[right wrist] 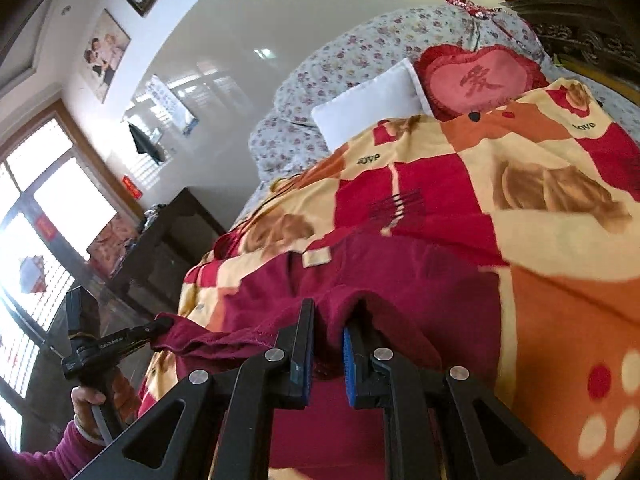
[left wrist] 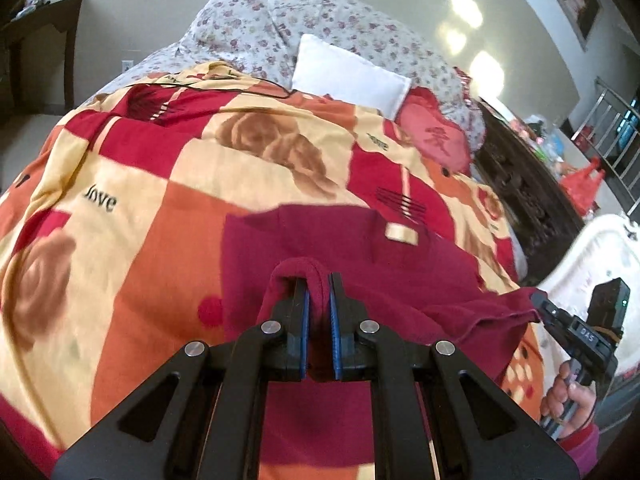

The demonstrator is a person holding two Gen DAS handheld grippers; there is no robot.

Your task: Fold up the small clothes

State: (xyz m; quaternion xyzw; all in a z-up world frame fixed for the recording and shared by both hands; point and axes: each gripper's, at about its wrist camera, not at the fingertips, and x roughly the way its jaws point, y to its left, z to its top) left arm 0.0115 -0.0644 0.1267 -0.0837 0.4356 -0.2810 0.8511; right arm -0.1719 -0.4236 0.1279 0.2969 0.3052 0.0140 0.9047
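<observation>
A dark red garment (left wrist: 360,252) with a cream label lies on the patterned bedspread (left wrist: 160,184). My left gripper (left wrist: 318,280) is shut on a fold of the garment's near edge, which bulges between the blue pads. The right gripper (left wrist: 538,300) shows at the right of the left wrist view, clamped on the garment's right corner. In the right wrist view my right gripper (right wrist: 330,312) is shut on a pinch of the garment (right wrist: 400,276). The left gripper (right wrist: 160,326) shows at the left there, holding the garment's other corner. The held edge is lifted and stretched between them.
A white pillow (left wrist: 348,74), a red heart cushion (left wrist: 436,136) and a floral quilt (left wrist: 320,20) lie at the head of the bed. A dark carved headboard (left wrist: 528,192) is at the right. A dark cabinet (right wrist: 168,248) stands beside the bed near the window.
</observation>
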